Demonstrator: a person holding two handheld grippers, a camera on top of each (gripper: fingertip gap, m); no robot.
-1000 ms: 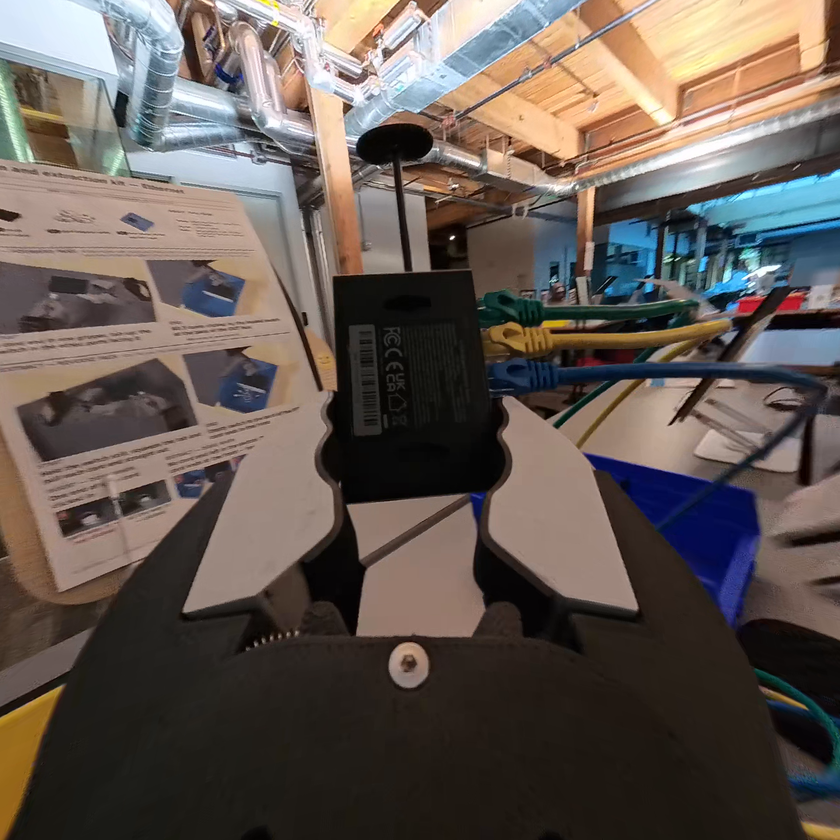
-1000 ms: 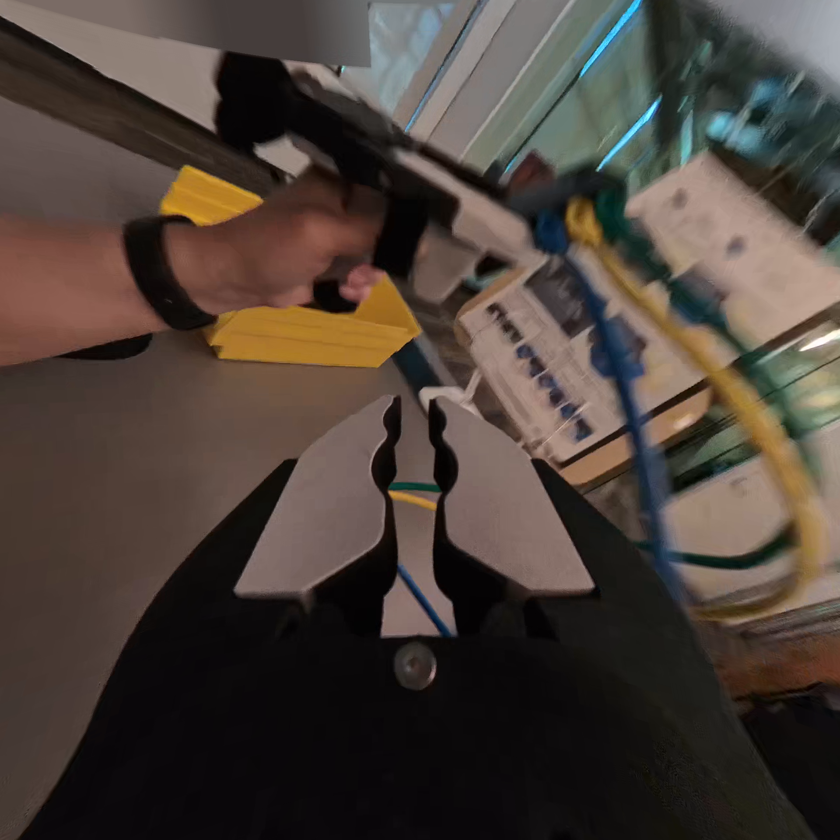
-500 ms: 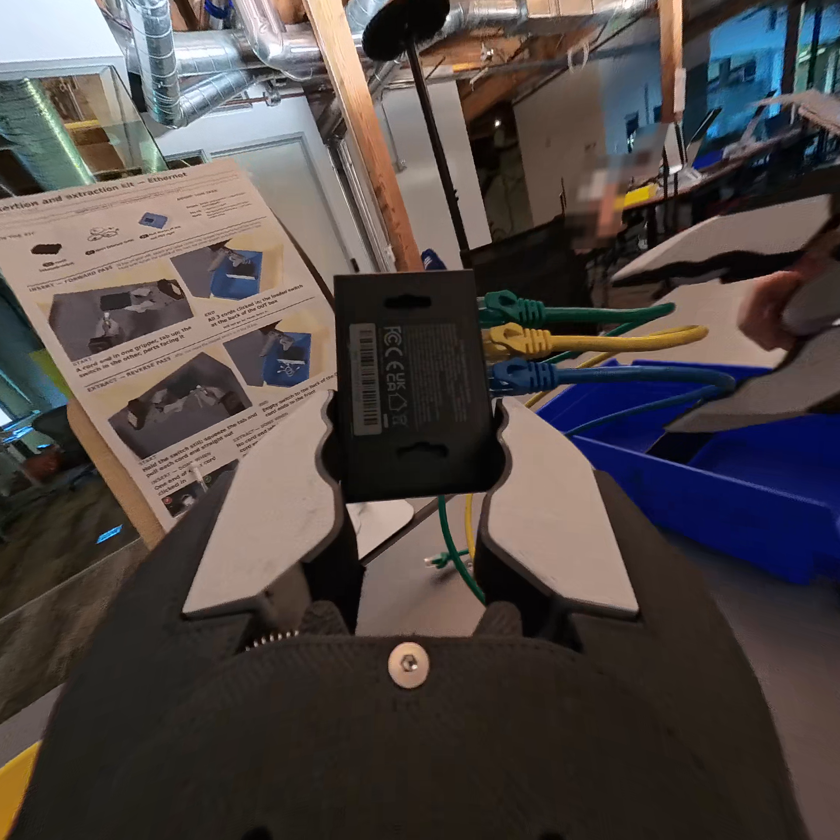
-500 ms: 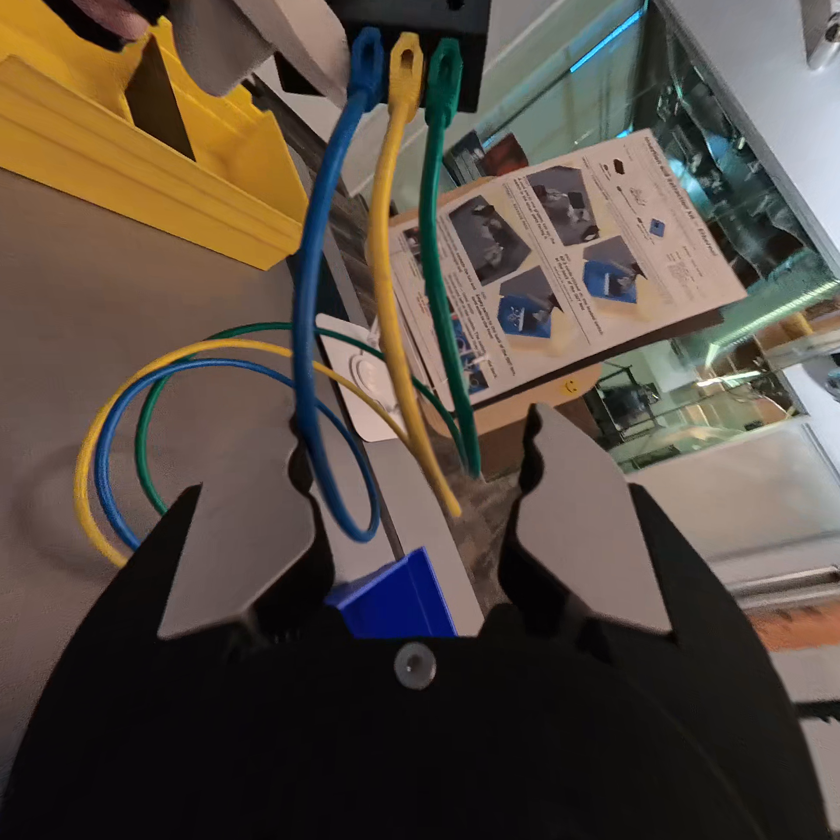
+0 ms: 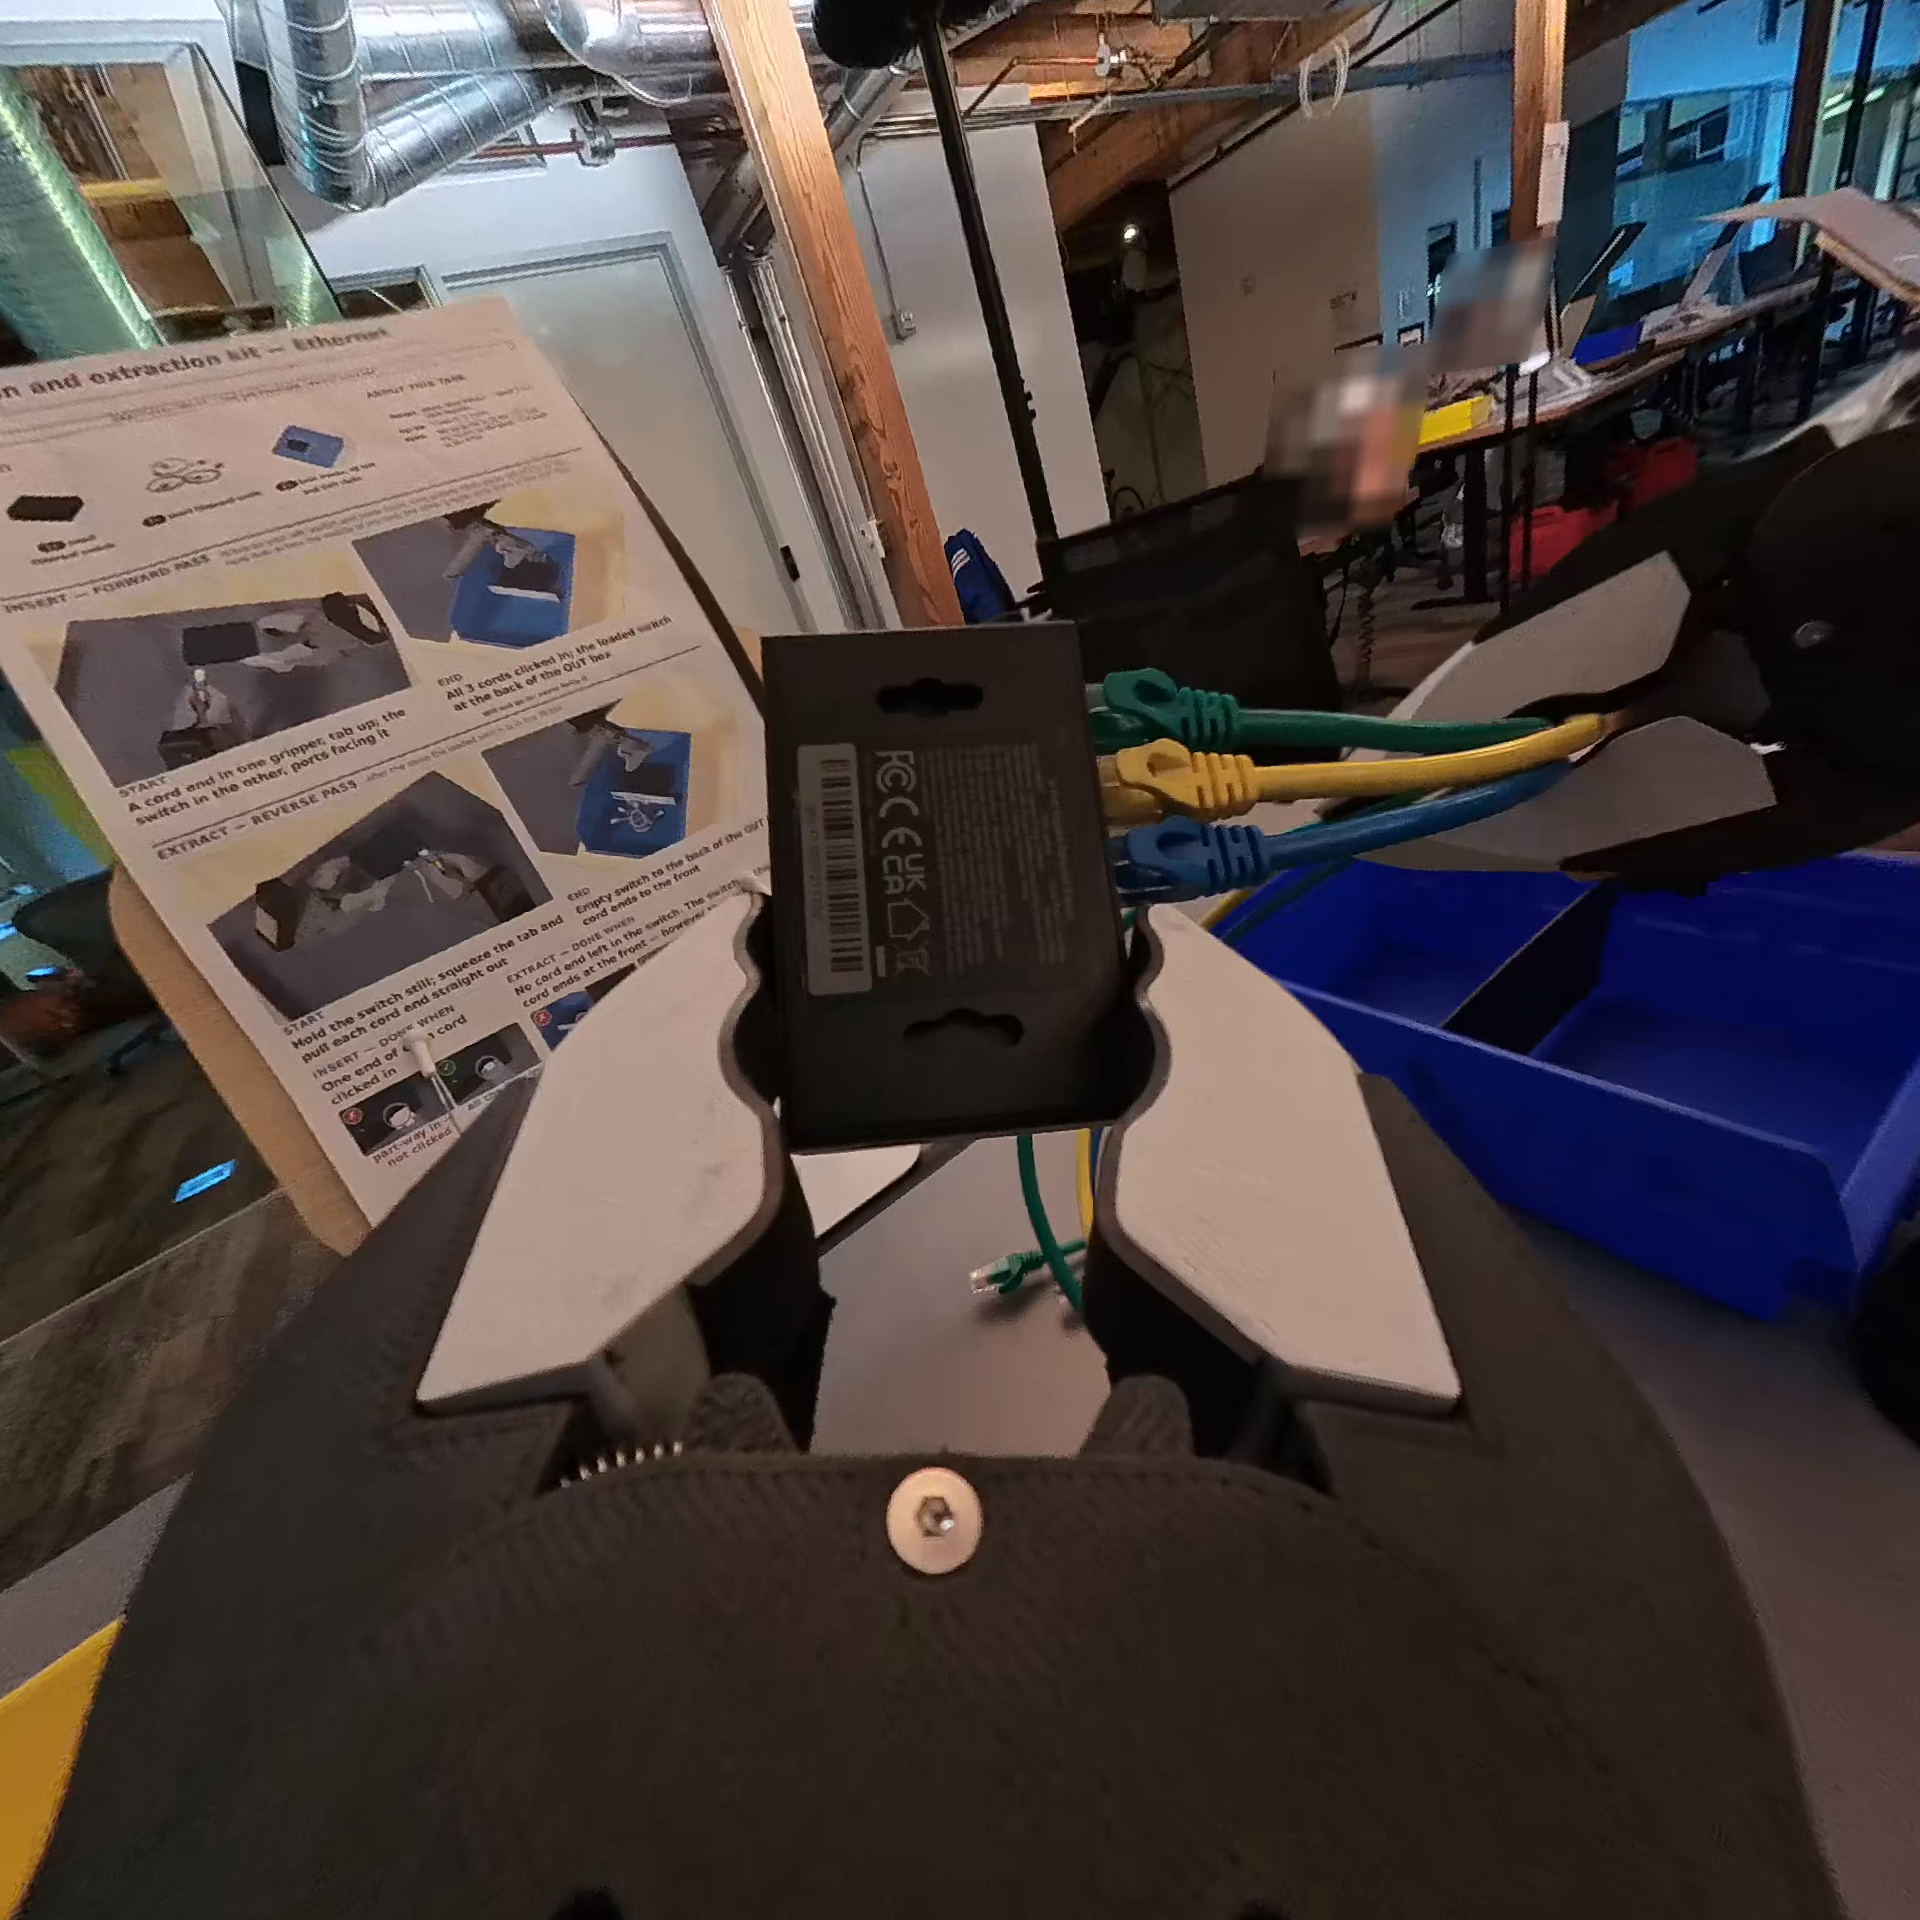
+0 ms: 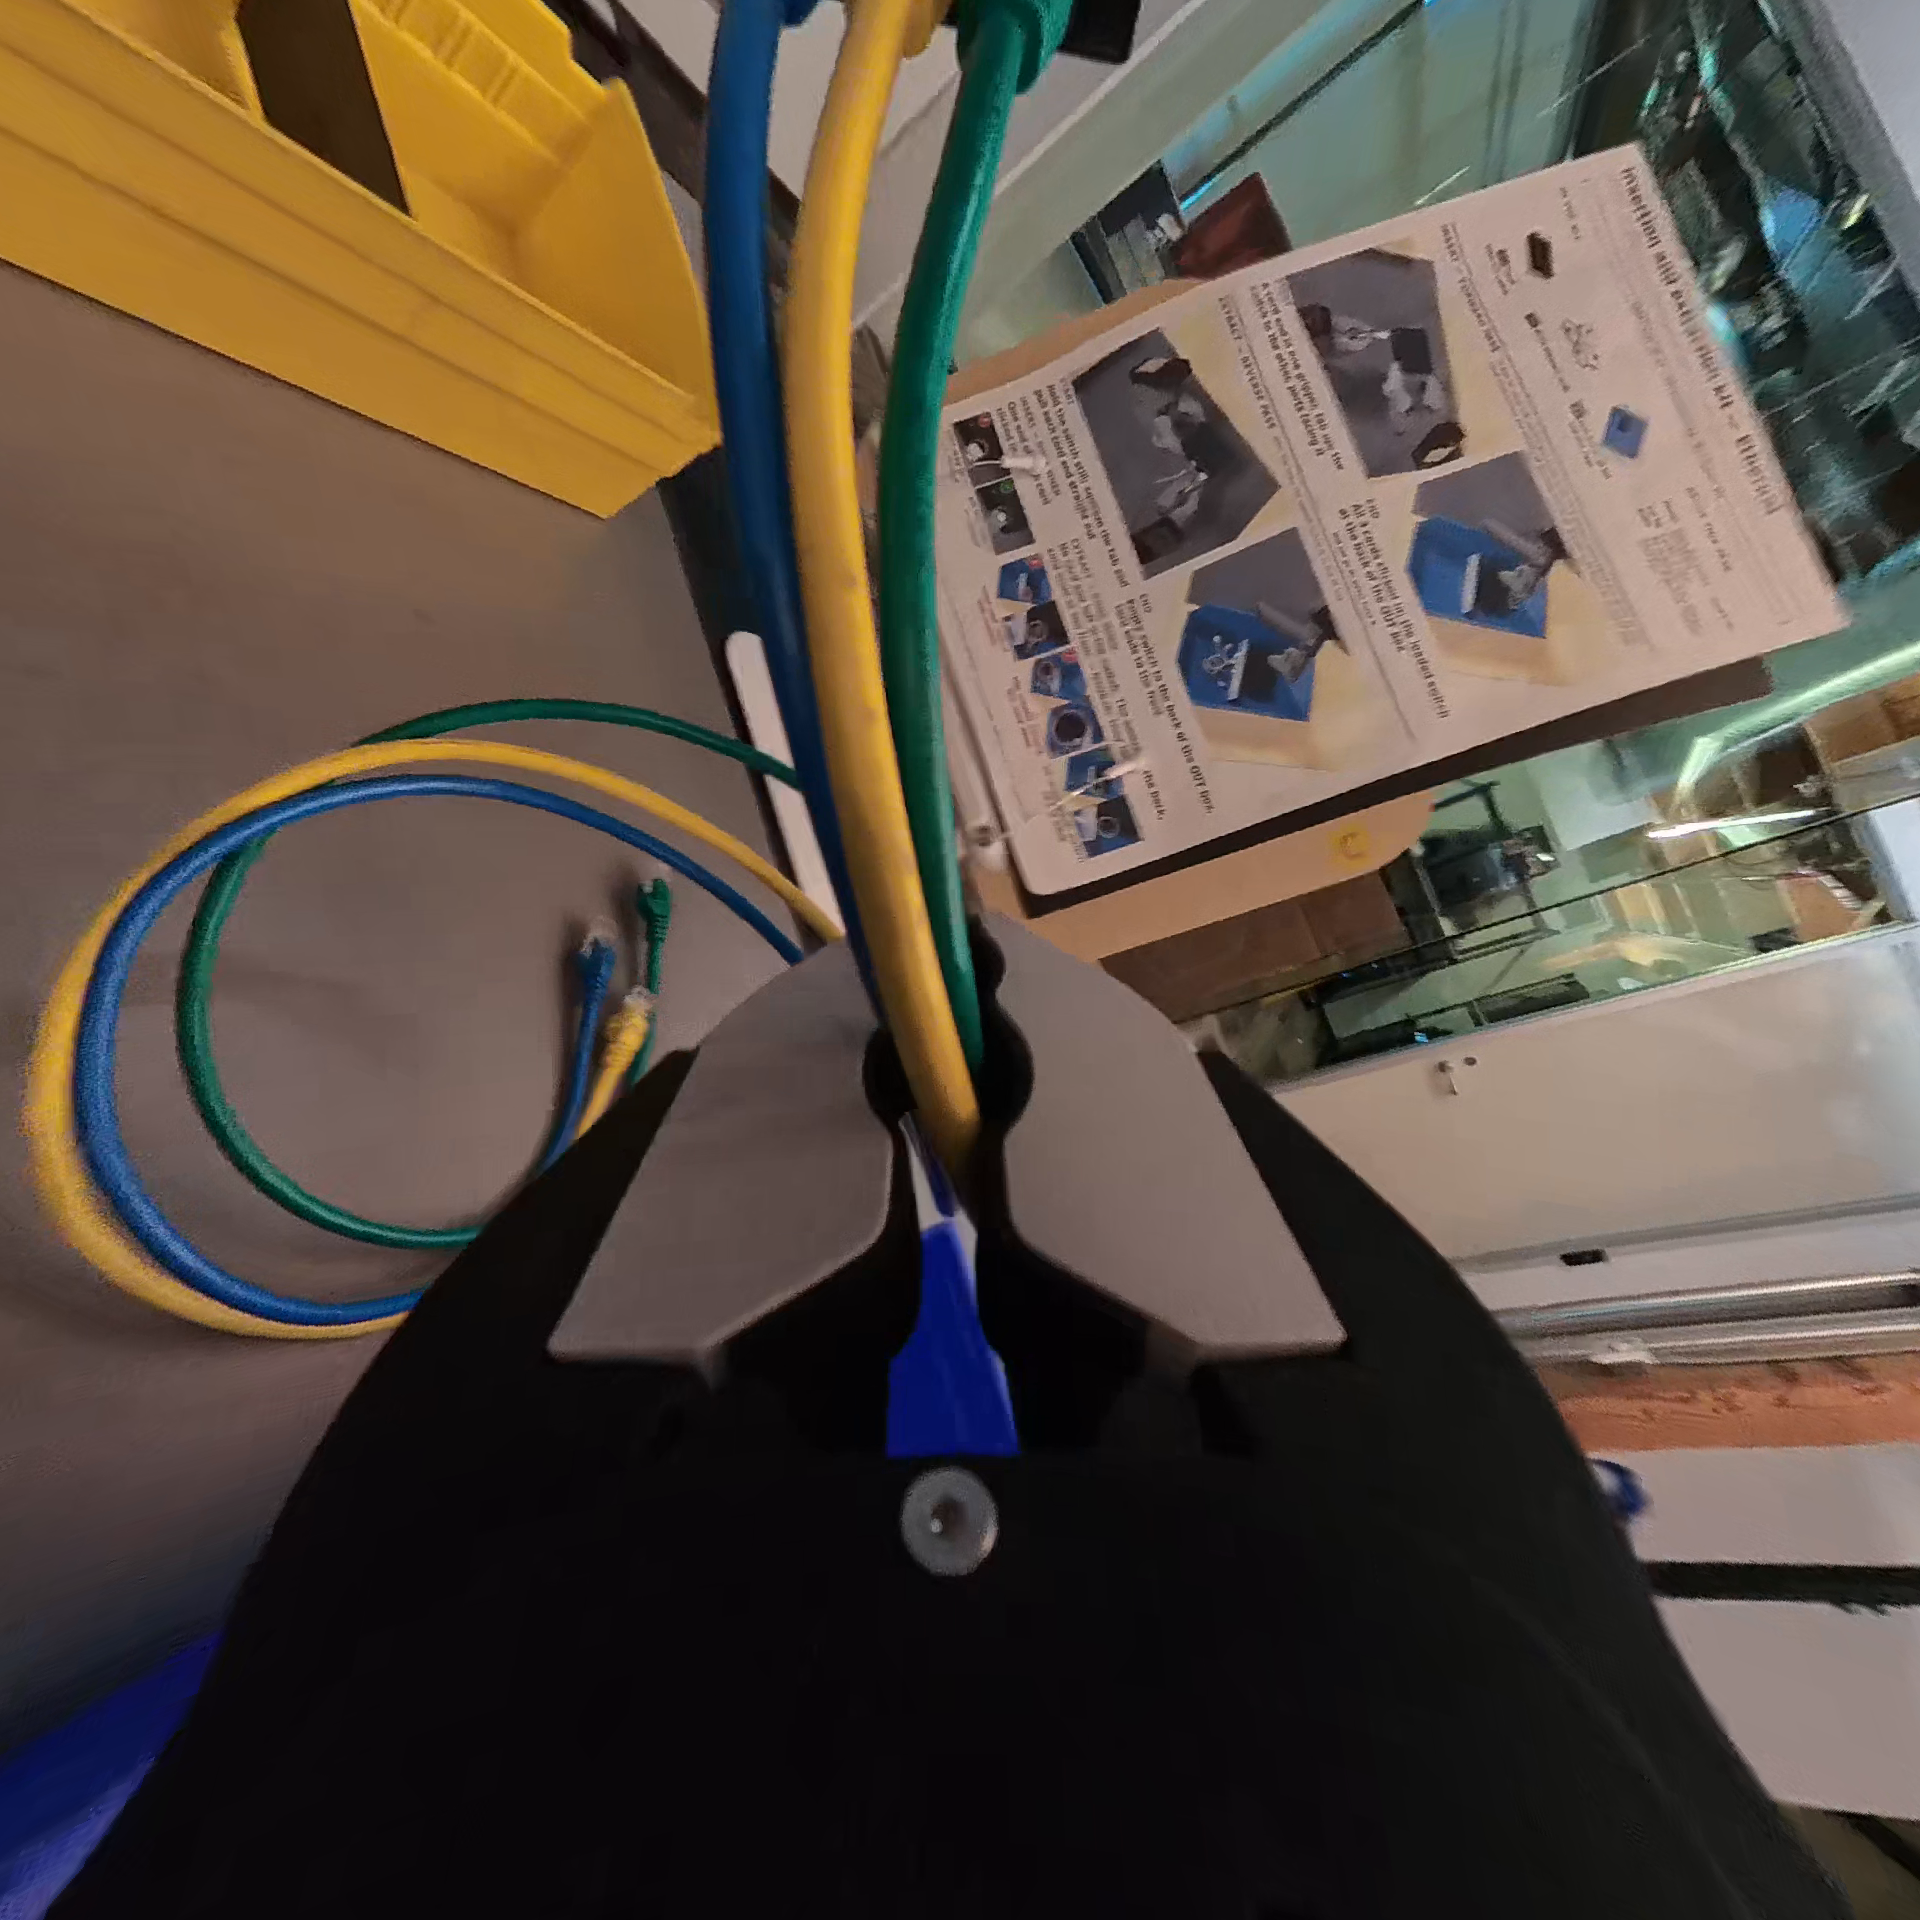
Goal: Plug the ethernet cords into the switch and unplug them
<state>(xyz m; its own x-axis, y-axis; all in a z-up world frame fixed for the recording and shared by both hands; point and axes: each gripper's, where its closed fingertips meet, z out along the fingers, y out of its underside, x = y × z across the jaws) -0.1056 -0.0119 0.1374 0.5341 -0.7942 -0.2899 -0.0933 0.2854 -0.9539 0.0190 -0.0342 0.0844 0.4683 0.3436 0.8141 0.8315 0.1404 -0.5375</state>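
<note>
My left gripper (image 5: 945, 935) is shut on the black switch (image 5: 935, 831) and holds it upright above the table, label side towards me. Green (image 5: 1153, 707), yellow (image 5: 1184, 779) and blue (image 5: 1195, 857) cord plugs sit in its right side. My right gripper (image 6: 925, 966) is shut around the cords a short way from the switch; it also shows in the left wrist view (image 5: 1590, 727). The yellow cord (image 6: 831, 416) and green cord (image 6: 925, 416) run between its fingers. The blue cord (image 6: 748, 416) vanishes at the left finger's edge. The cords' free ends (image 6: 623, 987) lie on the table.
A blue divided bin (image 5: 1558, 1039) stands to the right under the cords. A yellow bin (image 6: 364, 260) stands on the grey table (image 6: 312, 623). An instruction sheet on a board (image 5: 343, 727) leans behind the switch. The cords loop on the table (image 6: 156, 1039).
My right gripper was shut, opened wide half a second ago, moved up to the cords and has closed around them. The left gripper has kept its hold on the switch and tilted downward.
</note>
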